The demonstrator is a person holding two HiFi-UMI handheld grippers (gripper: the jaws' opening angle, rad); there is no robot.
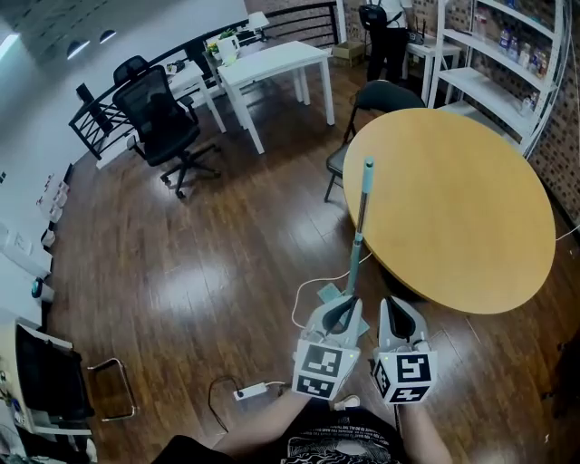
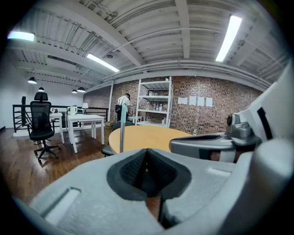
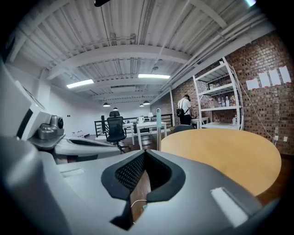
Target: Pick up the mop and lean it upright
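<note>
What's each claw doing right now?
Left claw: closed, holding nothing.
Right claw: closed, holding nothing.

round table [image 1: 453,208]; office chair [image 1: 163,122]; white desk [image 1: 272,63]; shelving [image 1: 507,82]; power strip [image 1: 252,391]

Setting: open-plan loft office. Evidence: black swivel chairs [image 1: 163,122] on castors beside white work surfaces [image 1: 272,63]; large round wooden surface [image 1: 453,208]; white shelf rack [image 1: 498,54] with small stock against a brick wall [image 2: 206,114]. Exposed beam ceiling with tube lights [image 2: 228,37]. Dark plank floor [image 1: 181,272]; black railing [image 1: 290,18] along the far edge.
</note>
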